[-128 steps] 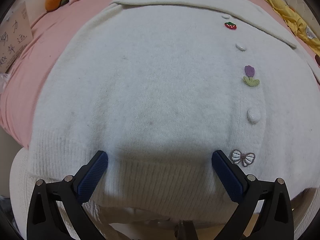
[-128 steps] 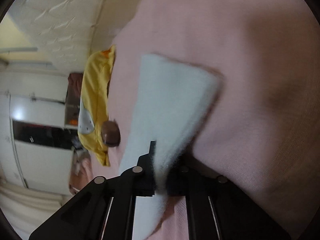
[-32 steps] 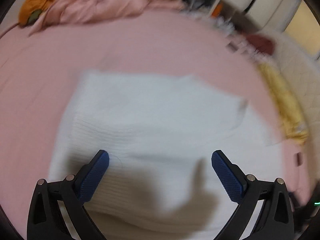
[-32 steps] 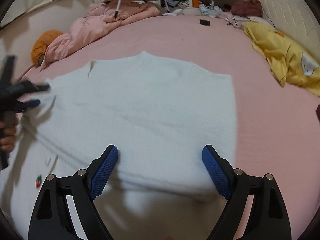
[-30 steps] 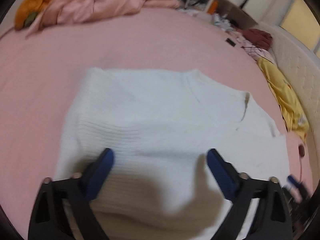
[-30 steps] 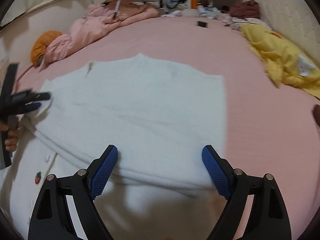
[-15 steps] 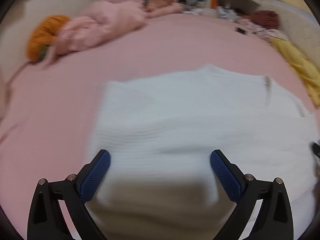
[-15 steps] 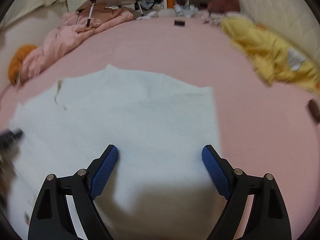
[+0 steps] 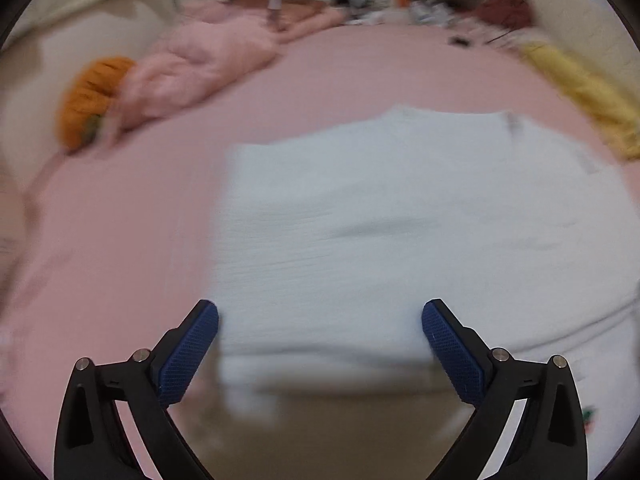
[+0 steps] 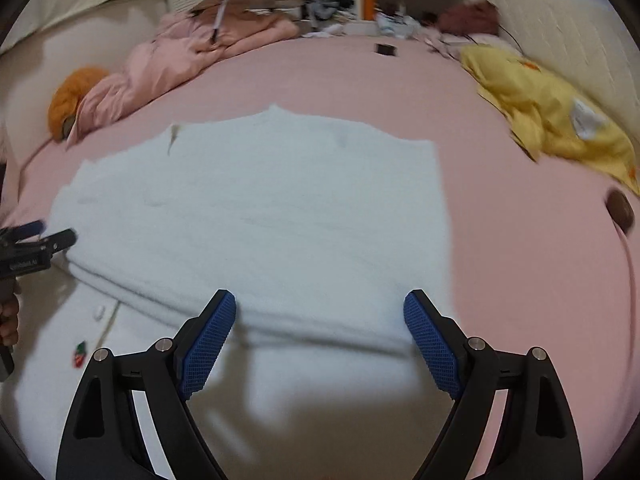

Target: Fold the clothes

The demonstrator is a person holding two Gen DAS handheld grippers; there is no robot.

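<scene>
Tongs first, nearest you: your right tongs (image 10: 319, 322) stand wide apart with nothing between the pads, hovering just over the near folded edge of the white cardigan (image 10: 256, 216); your left tongs (image 9: 320, 334) are equally spread and empty, above the cardigan's left side. The cardigan (image 9: 400, 220) lies on the pink bed (image 10: 520, 220), its upper part already folded toward you so a doubled edge runs across the near side, with the button front and a strawberry patch (image 10: 81, 353) showing below it at left. Risk from here, as I judge it: the knit is thick and soft, so if you pinch only the top layer the fold will slide and open crooked; take both layers. Farther off lie a yellow garment (image 10: 552, 120) at right, a pink quilt (image 10: 180, 52) and orange cushion (image 10: 70, 98) at far left
</scene>
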